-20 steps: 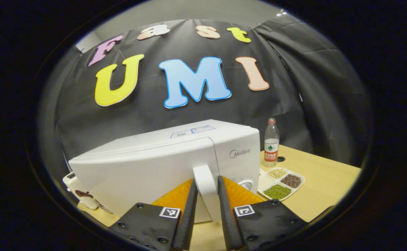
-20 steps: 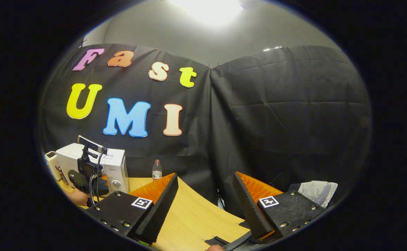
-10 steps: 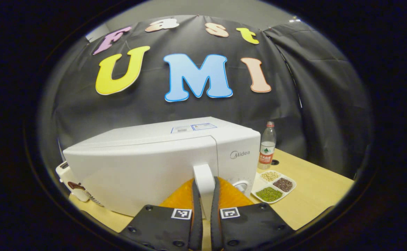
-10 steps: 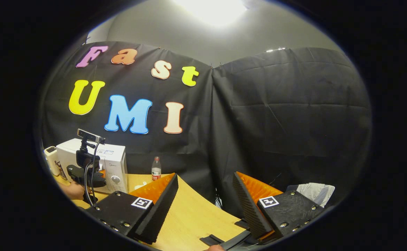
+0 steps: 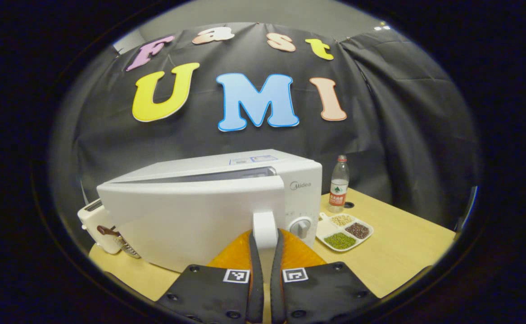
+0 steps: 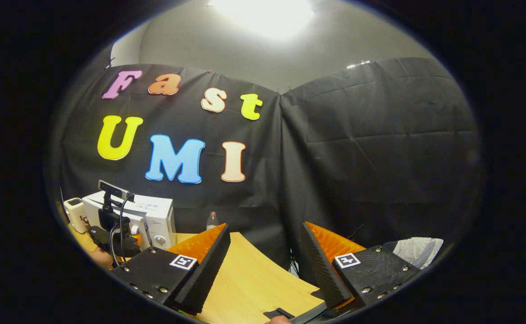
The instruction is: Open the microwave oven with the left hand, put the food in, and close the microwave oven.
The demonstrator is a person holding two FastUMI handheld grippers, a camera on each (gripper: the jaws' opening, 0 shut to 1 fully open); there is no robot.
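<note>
Fingers of the left gripper (image 5: 265, 252) are pressing from both sides on the white upright door handle (image 5: 265, 229) of the white box-shaped microwave oven (image 5: 209, 202), at about 6 o'clock in the left gripper view. The microwave's white door (image 5: 191, 220) is standing slightly ajar, with a dark gap showing along its top edge. At 4 o'clock from the handle, a white divided tray of green, dark red and pale beans (image 5: 344, 231) is sitting on the light wooden table (image 5: 402, 252), and a clear plastic water bottle with a red cap (image 5: 337, 183) is standing upright just behind it. A small white appliance (image 5: 98, 225) is sitting at the microwave's 9 o'clock side.

The right gripper view is looking from farther off. The right gripper (image 6: 263, 256) is hovering wide open above the table, holding nothing. At 9 o'clock there, the left gripper, topped by a black camera mount, is sitting against the microwave's front, with part of a hand (image 6: 101, 257) below it. A crumpled grey cloth (image 6: 418, 249) is lying at 4 o'clock.
</note>
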